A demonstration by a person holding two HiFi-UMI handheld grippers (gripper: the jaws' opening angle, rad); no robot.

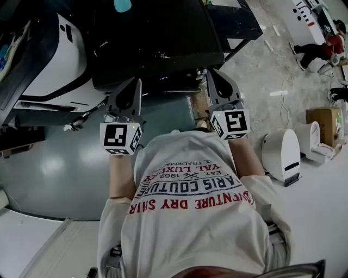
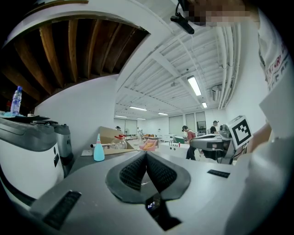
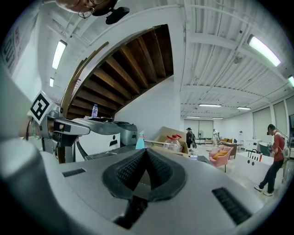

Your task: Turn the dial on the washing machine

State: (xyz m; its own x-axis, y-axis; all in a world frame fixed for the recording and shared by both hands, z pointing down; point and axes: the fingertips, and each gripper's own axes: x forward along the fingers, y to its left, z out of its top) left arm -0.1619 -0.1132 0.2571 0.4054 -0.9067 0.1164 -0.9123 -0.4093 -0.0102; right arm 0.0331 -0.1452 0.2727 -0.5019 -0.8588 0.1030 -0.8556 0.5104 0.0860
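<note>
Left gripper: your fingers are pressed together and hold nothing.
Right gripper: its fingers are together too, and empty.
Position: you hold both close to your chest, pointing ahead over the dark counter.
Dial: no view shows it. The white machine to your left may be the washer, but I cannot tell.
Progress: nothing is begun, as far as shown. You have yet to reach, grip and turn the dial.

Dark table ahead, teal bottle at its far edge. Teal-grey floor on left, pale marbled floor on right. On pale floor: white rounded appliance, cardboard box near it, white cable.
</note>
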